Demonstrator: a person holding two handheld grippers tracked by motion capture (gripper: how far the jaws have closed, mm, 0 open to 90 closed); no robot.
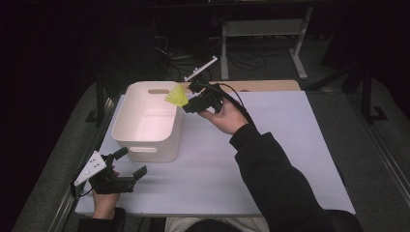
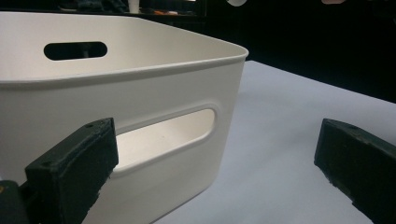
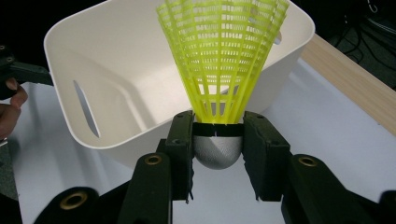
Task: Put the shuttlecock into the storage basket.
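A yellow plastic shuttlecock (image 1: pixel 177 96) with a silver-grey cap (image 3: pixel 217 150) is held over the right rim of a white bin (image 1: pixel 145 126). My right gripper (image 1: pixel 188 107) is shut on its cap, skirt pointing toward the bin; in the right gripper view the skirt (image 3: pixel 222 51) fans out above the jaws and the gripper (image 3: pixel 218 144) clamps the cap from both sides. My left gripper (image 1: pixel 133 164) rests open near the table's front left corner, just in front of the bin; in the left gripper view its gripper (image 2: pixel 215 172) faces the bin's slotted handle (image 2: pixel 163 133).
The bin (image 3: pixel 126 79) looks empty inside, with handle slots in its end walls. The white tabletop (image 1: pixel 270 145) stretches to the right of the bin. A wooden strip (image 1: pixel 261 85) runs along the far edge, with cables and a stand frame (image 1: pixel 263 29) beyond.
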